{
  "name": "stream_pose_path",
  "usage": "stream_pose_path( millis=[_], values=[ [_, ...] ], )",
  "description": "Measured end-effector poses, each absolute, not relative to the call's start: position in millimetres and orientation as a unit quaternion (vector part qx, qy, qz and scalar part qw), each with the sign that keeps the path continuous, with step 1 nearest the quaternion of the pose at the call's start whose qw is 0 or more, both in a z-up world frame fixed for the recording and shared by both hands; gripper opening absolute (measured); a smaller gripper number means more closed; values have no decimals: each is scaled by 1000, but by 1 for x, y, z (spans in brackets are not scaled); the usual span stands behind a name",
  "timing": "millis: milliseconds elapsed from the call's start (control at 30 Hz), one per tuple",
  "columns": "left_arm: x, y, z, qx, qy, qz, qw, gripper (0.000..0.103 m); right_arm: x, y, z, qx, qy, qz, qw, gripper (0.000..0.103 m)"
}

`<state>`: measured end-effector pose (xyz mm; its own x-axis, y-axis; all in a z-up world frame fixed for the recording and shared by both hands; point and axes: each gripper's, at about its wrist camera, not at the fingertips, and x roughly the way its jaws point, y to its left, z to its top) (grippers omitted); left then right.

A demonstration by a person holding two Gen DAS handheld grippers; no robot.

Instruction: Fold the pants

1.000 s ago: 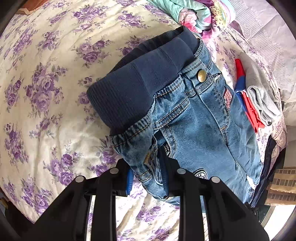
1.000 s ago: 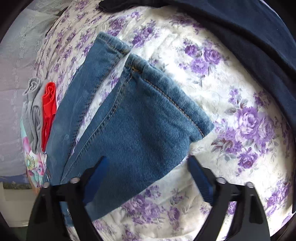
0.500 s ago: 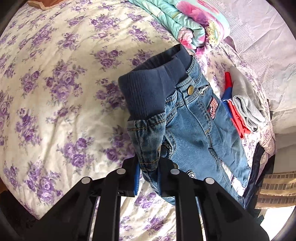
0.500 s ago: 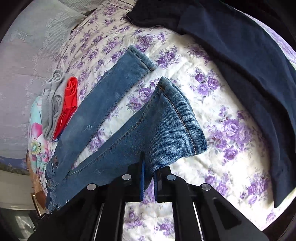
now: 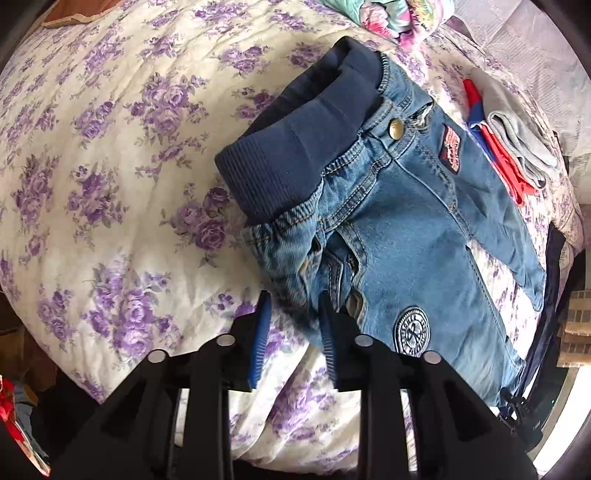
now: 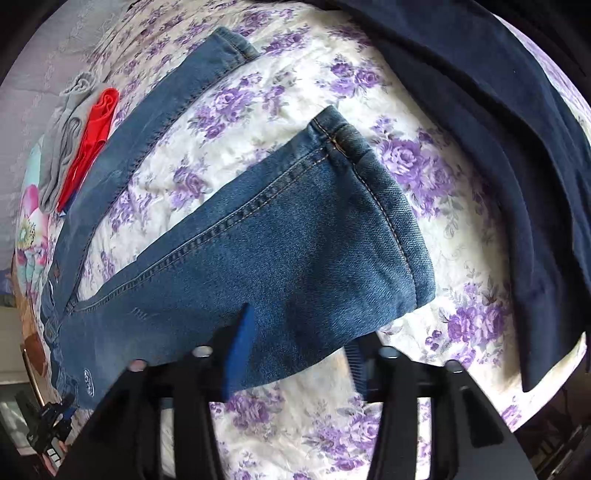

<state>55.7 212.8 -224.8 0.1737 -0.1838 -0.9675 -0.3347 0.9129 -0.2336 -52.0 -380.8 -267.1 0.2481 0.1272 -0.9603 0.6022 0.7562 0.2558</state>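
Small blue jeans [image 5: 399, 221] with a navy ribbed waistband [image 5: 295, 147] lie on the flowered bedspread [image 5: 110, 147], legs spread apart. In the left wrist view my left gripper [image 5: 293, 332] stands partly open around the waist corner of the jeans, the denim loose between the blue pads. In the right wrist view the near leg [image 6: 295, 251] lies flat, its hem [image 6: 376, 192] to the right. My right gripper [image 6: 295, 354] is open, astride the leg's lower edge.
A folded grey and red garment pile [image 5: 513, 147] lies beyond the jeans and also shows in the right wrist view [image 6: 85, 136]. A rolled floral blanket [image 5: 399, 18] lies at the bed's far end. A dark navy garment [image 6: 498, 129] lies right of the leg hem.
Both grippers were shut on the jeans half a second ago, lifting them; now both have opened and the jeans lie flat on the bed.
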Motion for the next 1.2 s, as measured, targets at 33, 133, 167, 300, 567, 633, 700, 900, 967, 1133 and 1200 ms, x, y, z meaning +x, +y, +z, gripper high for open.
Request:
stream_pose_path(
  millis=[33,133,167,300,567,633,700,900,967,1133,1200],
  values=[
    [53,215,-216,-190,638,55,745,40,-52,-380,-256,291,592,-167,733,59],
    [49,222,-185,-135,618,78,770,41,-53,-375,-226,236,592,-186,748,61],
    [54,224,-175,-123,610,84,778,41,-51,-372,-217,213,589,-202,753,68],
    [90,213,-149,-106,581,53,805,45,-14,-348,-194,72,597,-245,761,79],
    [206,128,-197,-46,614,-41,787,52,97,-264,-173,96,571,-49,814,74],
    [216,113,-220,-32,631,-45,774,47,129,-230,-177,85,569,0,818,58],
    [224,102,-233,-7,633,-43,773,46,158,-197,-182,70,564,41,822,38],
    [244,101,-254,8,635,-17,773,34,227,-161,-239,50,598,27,799,16],
    [253,107,-263,-11,641,-15,767,34,243,-160,-264,44,615,6,787,11],
    [258,100,-263,9,652,-29,758,37,253,-159,-275,61,624,-5,779,14],
    [261,104,-251,3,655,-50,754,37,244,-159,-259,76,621,11,780,17]
  ],
)
